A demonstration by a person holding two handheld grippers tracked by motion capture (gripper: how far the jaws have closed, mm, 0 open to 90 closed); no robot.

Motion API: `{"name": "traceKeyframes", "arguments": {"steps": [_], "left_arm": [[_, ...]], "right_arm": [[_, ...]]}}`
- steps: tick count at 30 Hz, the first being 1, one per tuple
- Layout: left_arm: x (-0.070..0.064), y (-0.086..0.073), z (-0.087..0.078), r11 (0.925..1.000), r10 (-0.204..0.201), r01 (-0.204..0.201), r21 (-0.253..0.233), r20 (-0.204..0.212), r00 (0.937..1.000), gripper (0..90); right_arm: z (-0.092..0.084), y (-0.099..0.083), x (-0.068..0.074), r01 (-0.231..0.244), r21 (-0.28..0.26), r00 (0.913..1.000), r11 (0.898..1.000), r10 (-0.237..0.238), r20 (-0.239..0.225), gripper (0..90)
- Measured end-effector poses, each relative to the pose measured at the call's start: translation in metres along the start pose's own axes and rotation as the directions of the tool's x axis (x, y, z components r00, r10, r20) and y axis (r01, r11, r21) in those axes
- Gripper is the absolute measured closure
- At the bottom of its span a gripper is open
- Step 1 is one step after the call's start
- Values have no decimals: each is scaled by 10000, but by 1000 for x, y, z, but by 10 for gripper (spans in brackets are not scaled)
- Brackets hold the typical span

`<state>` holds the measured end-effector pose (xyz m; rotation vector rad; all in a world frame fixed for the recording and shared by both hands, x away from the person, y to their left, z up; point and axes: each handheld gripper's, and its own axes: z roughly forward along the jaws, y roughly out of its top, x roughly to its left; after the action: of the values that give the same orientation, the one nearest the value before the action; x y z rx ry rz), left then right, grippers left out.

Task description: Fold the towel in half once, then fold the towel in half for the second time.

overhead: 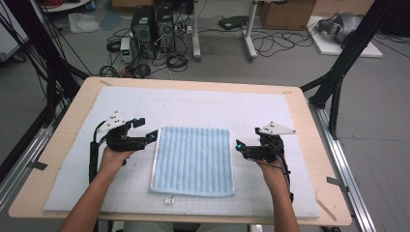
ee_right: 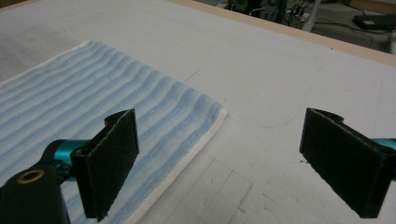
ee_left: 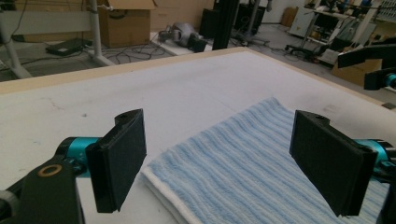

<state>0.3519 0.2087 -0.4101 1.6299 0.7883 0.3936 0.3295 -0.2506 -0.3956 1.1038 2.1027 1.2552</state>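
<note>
While the folded blue-striped towel [overhead: 193,161] lay flat mid-mat [overhead: 203,104], I held my left gripper [overhead: 153,137] at its left edge and my right gripper [overhead: 238,145] at its right, both jaws spread wide, gripping nothing.

Legible markings: none.
No word, label, brand, number or sign can be read on the striped towel [overhead: 193,159], the white mat [overhead: 193,104], the worktop [overhead: 309,121], the cardboard boxes [overhead: 285,13] or the computer towers [overhead: 145,26] on the floor; the small tag [overhead: 169,198] by the towel's near edge is too small to read.
</note>
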Motion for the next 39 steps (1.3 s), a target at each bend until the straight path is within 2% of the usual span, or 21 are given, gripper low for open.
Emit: {"name": "traceKeyframes", "arguments": {"steps": [2,3,7,9,13,16,18,21,24,30,33,35,38,39], "left_arm": [[0,0,0,9997,-220,220,60,-87,9997,190],[0,1,-1,9997,-205,206,109,-118,9997,191],[5,2,1,9970,-715,724,255,-342,9969,189],[7,4,4,9964,-759,773,348,-389,9964,188],[11,9,11,9954,-794,805,521,-224,9966,191],[18,12,18,9950,-685,708,701,-355,9970,191],[23,13,22,9930,-498,547,1047,-487,9976,218],[30,9,31,9858,-513,633,1555,-805,9954,252],[35,4,38,9806,-703,889,1750,-1098,9915,286],[42,-9,54,9711,-463,778,2255,-1421,9888,377],[44,-14,62,9601,-454,839,2666,-1474,9880,406],[43,-16,69,9533,-316,713,2934,-1381,9899,435],[41,-17,75,9471,-255,617,3149,-1178,9927,462],[39,-17,77,9413,-76,474,3343,-1193,9928,471]], "right_arm": [[-2,1,1,-13,-36,10000,10000,13,-9,110],[-3,1,1,24,-43,10000,10000,-24,-28,110],[-4,2,-1,-135,-113,9999,9998,135,-25,110],[-4,2,-1,-191,-151,9998,9997,191,-1,110],[-3,2,0,-148,-52,9999,9999,148,-48,110],[-3,2,0,-272,-6,9996,9996,272,-83,110],[-3,1,0,-236,125,9997,9996,237,-95,110],[-3,1,1,-209,60,9997,9998,210,-87,110],[-4,0,3,-168,91,9997,9998,169,-201,110],[0,0,4,-54,381,9997,9993,64,-248,110],[1,2,5,-24,425,9997,9991,35,-250,110],[1,3,6,-47,481,9996,9988,60,-274,110],[3,3,6,-9,533,9996,9986,24,-286,110],[3,3,6,10,540,9996,9985,5,-283,110]]}}
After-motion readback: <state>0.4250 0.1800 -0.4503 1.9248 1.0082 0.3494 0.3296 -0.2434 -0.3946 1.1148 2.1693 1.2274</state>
